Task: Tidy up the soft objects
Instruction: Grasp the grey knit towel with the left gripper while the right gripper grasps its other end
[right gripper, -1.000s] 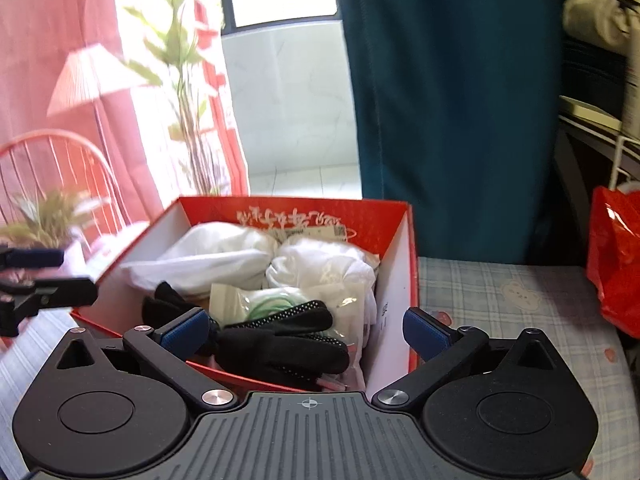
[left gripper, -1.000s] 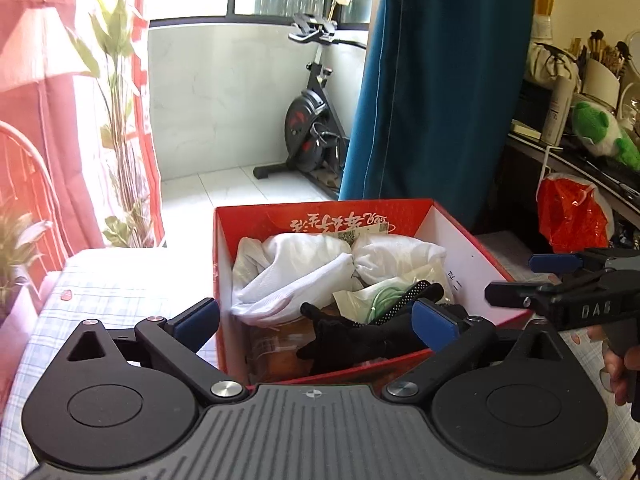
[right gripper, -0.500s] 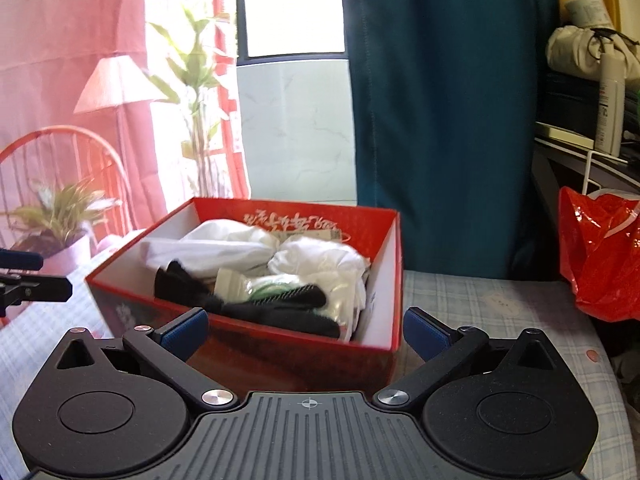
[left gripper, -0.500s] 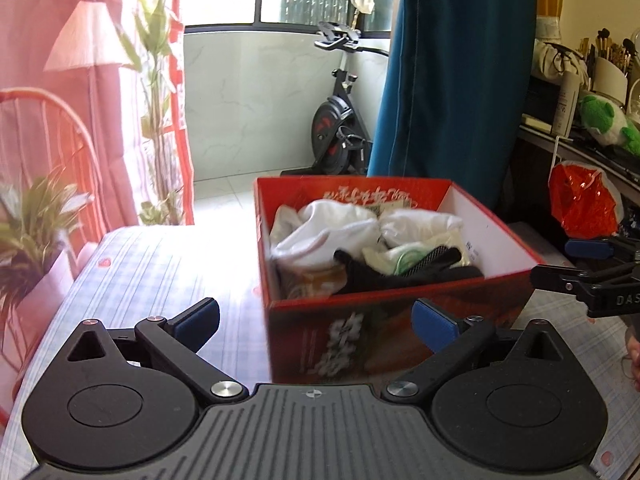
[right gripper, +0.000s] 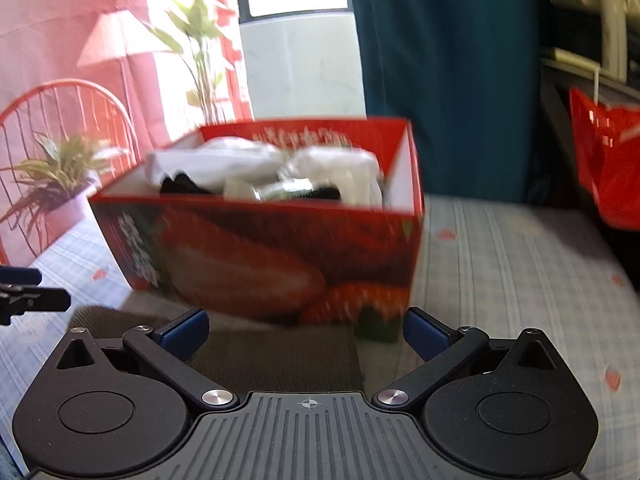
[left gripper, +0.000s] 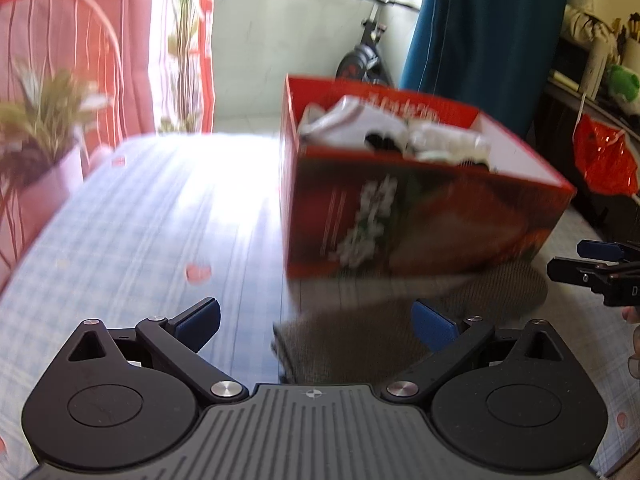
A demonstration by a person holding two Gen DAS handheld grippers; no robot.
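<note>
A red strawberry-print box [left gripper: 420,216] stands on the checked tablecloth [left gripper: 140,208], also in the right wrist view [right gripper: 280,256]. It holds white cloths [right gripper: 224,162] and black fabric pieces [right gripper: 180,184]. A flat olive-brown knitted cloth [left gripper: 384,328] lies on the table in front of the box; it also shows in the right wrist view [right gripper: 272,352]. My left gripper [left gripper: 316,316] is open and empty, low over the table at the cloth's left end. My right gripper [right gripper: 306,328] is open and empty, low over the cloth.
A potted plant [left gripper: 40,128] and a red wire chair [right gripper: 60,120] stand at the table's left. A red plastic bag [right gripper: 604,164] hangs at the right by a cluttered shelf. A blue curtain [right gripper: 444,60] and an exercise bike [left gripper: 364,56] are behind.
Both grippers have pulled back and dropped from above the box to near table height. The box's front face and the olive-brown cloth have come into view. Both stay open.
</note>
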